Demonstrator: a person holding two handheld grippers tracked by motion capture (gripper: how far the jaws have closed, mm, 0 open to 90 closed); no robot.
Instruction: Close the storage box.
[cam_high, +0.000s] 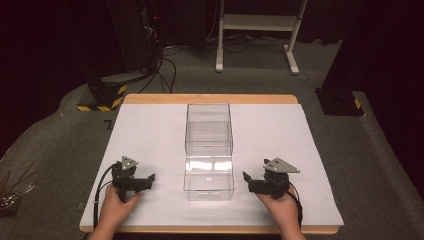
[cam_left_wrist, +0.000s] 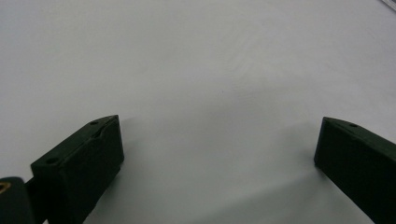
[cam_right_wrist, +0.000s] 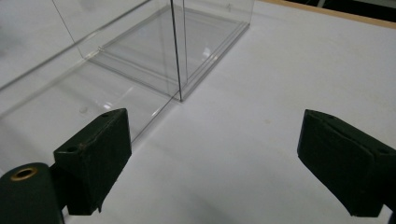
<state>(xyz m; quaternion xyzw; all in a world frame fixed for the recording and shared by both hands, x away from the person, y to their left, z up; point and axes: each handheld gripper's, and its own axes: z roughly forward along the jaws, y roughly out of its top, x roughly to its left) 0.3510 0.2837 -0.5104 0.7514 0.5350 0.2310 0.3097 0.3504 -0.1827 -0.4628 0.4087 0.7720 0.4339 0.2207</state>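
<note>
Clear boxes (cam_high: 209, 150), white tabletop (cam_high: 150, 135), black hand-held gripper (cam_high: 150, 181), wooden edge (cam_high: 210, 98)

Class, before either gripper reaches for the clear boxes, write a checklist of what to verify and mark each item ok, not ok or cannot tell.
1. Left gripper open, jaws wide apart over bare white sheet: ok.
2. Right gripper open, nothing between jaws: ok.
3. Near box and far box between the grippers, both untouched: ok.
4. Boxes empty: ok.
5. Boxes joined or merely butted together: cannot tell.
6. Right gripper faces the near box's wall: ok.
</note>
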